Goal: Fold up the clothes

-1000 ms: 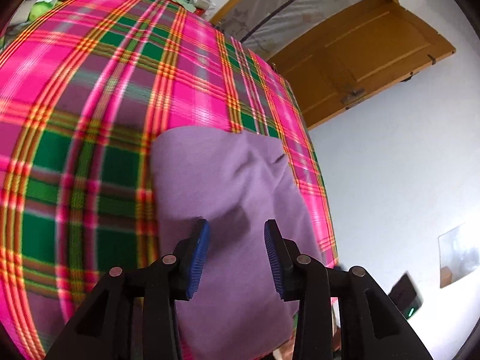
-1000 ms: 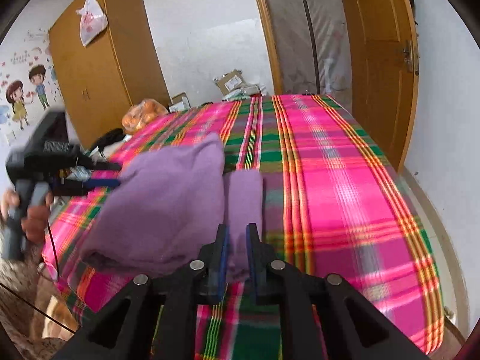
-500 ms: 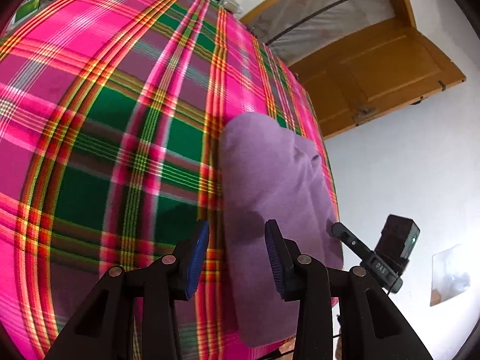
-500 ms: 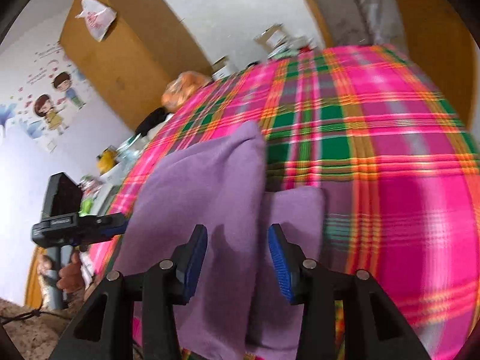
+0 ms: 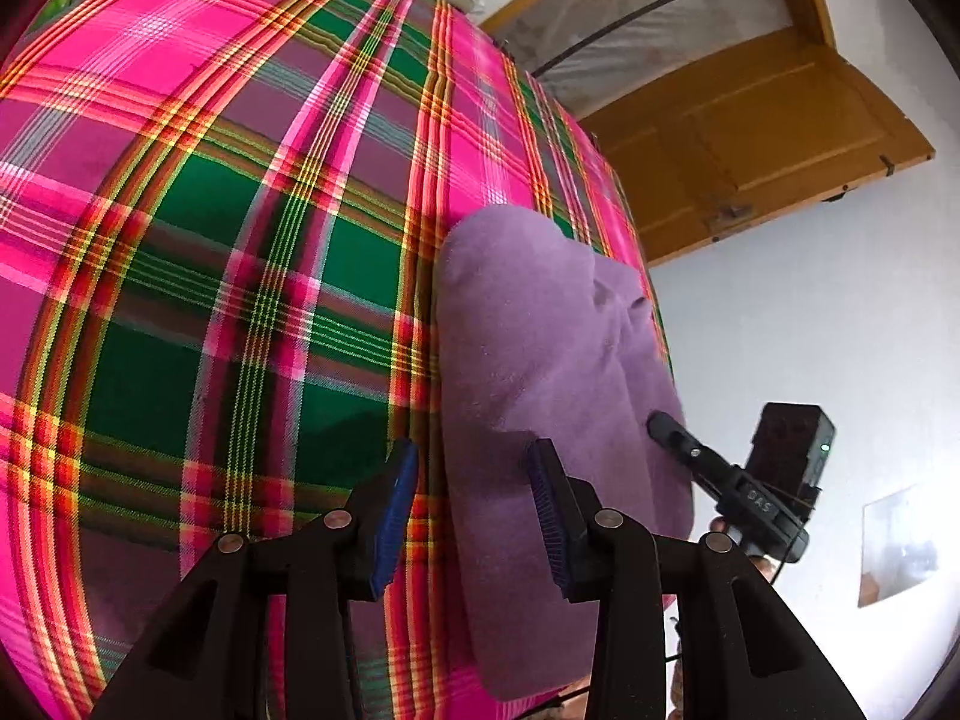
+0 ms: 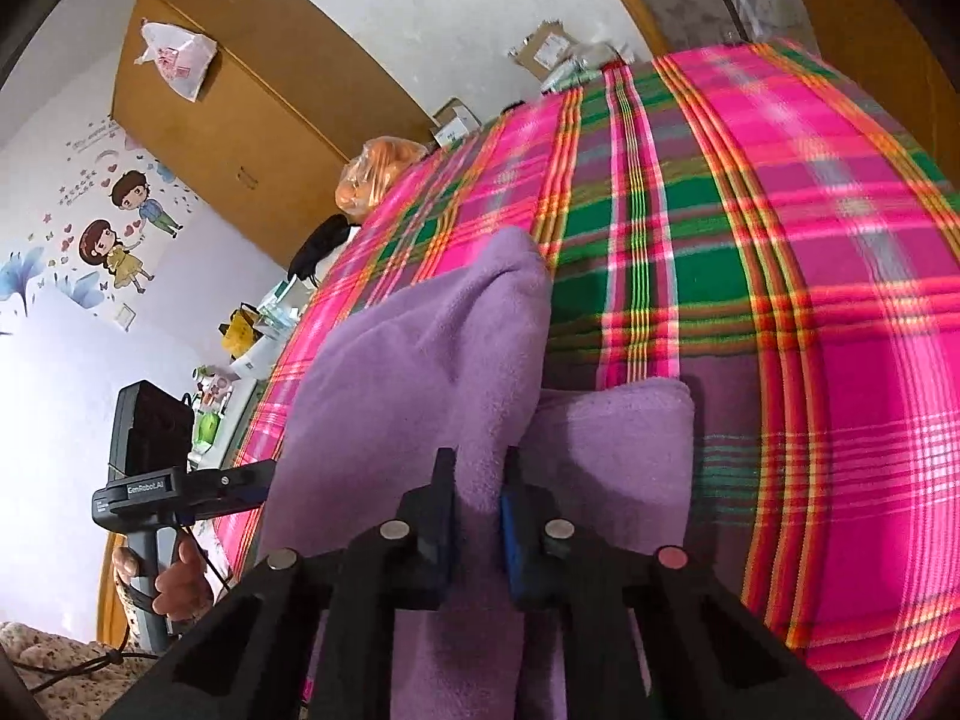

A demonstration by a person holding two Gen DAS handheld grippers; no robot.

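The right gripper (image 6: 478,495), spread wide half a second ago, is now pinched on the purple garment (image 6: 432,360), likely to carry a fold over. The left gripper (image 5: 474,501) stays agape at the garment's 9 o'clock edge, on the plaid bed (image 5: 240,240). Its handle reads "GenRobot.AI"

folded purple fleece garment (image 5: 540,348) on plaid bedspread (image 5: 240,210), near edge
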